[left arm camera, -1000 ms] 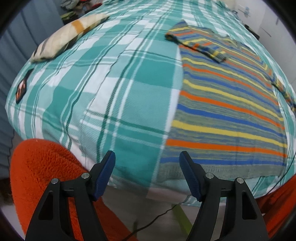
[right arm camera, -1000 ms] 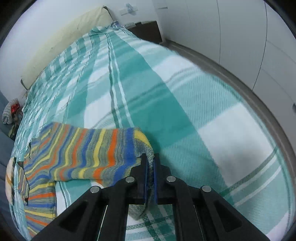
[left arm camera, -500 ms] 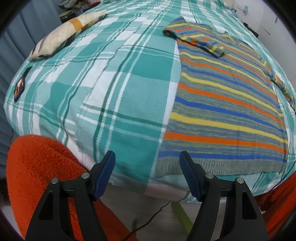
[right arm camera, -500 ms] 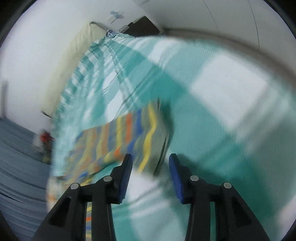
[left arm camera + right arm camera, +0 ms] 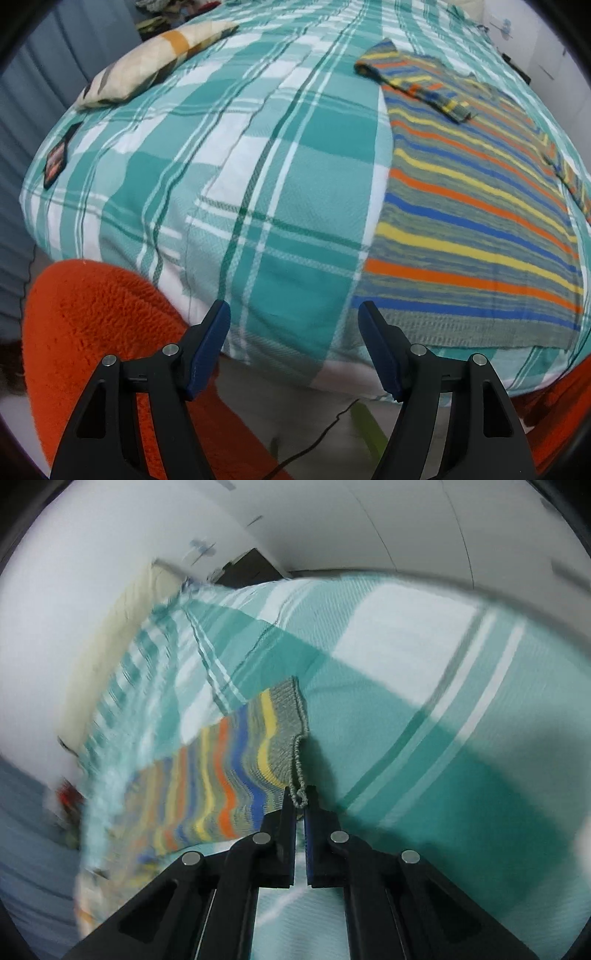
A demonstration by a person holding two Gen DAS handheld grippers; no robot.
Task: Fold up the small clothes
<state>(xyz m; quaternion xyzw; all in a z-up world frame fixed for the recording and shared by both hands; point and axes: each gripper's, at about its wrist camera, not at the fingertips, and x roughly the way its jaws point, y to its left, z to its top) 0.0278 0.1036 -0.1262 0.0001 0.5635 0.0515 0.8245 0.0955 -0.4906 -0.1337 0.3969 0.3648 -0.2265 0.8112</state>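
A small striped knit sweater (image 5: 469, 206) in grey, orange, yellow and blue lies flat on the teal plaid bed cover (image 5: 229, 155). Its far sleeve is folded across its chest. My left gripper (image 5: 293, 325) is open and empty, held off the bed's near edge, left of the sweater's hem. In the right wrist view my right gripper (image 5: 300, 800) is shut on the grey cuff edge of the sweater's sleeve (image 5: 258, 746), and the sleeve is lifted off the bed cover (image 5: 424, 709).
A cream patterned pillow (image 5: 147, 59) lies at the far left of the bed. An orange fleece item (image 5: 99, 332) sits below the bed's near edge. A small dark label (image 5: 57, 162) lies on the left edge. White wardrobe doors (image 5: 443, 524) stand beyond the bed.
My right gripper let the sleeve go half a second ago, then shut again on the cuff's edge and lifted it. The left gripper stayed open, drifting slightly back from the bed.
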